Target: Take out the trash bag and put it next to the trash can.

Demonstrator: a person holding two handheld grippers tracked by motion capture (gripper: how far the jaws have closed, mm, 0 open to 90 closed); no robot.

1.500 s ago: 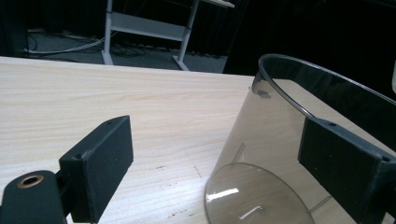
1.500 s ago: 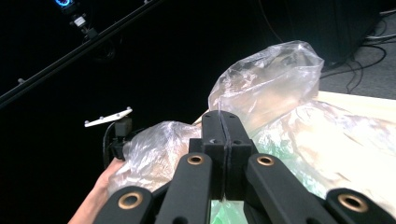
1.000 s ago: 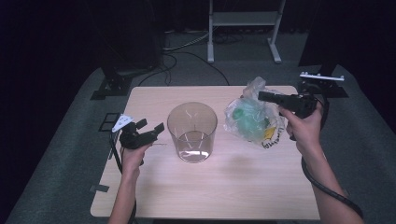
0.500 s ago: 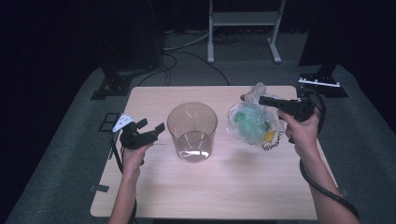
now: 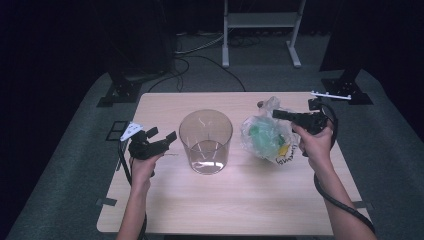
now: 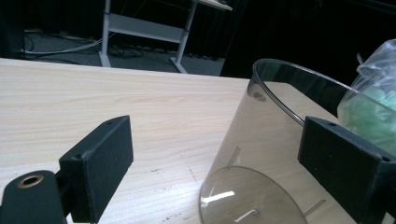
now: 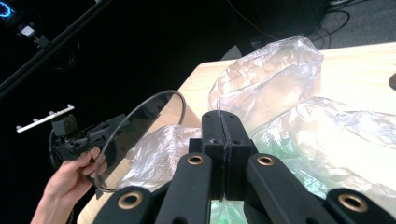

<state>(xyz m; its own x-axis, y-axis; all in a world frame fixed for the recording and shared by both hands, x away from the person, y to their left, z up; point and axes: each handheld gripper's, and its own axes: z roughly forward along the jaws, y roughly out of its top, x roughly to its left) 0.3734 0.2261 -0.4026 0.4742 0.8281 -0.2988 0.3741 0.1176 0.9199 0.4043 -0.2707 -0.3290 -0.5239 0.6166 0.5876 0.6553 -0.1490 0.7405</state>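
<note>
On the pale wooden table (image 5: 225,200), the right gripper (image 5: 276,114) is pinching the crinkled clear plastic bag with green contents (image 5: 265,137), its two black jaws pressed flat together on a thin fold of the film, as the right gripper view shows at the gripper tip (image 7: 223,122). The bag is sitting on the right half of the table, just beside the tall clear plastic cylindrical container (image 5: 206,141), which is standing upright near the table's middle. A yellow printed patch is showing on the bag's near lower side. The left gripper (image 5: 161,136) is resting at the left side of the table in the person's left hand (image 5: 141,169), its jaws spread wide and pointing toward the container; in the left gripper view the container's wall (image 6: 261,140) is standing between the two black pads without either pad pressing on it. The right hand (image 5: 315,145) is gripping its tool beyond the bag's right edge, cable trailing toward the table's near edge.
</note>
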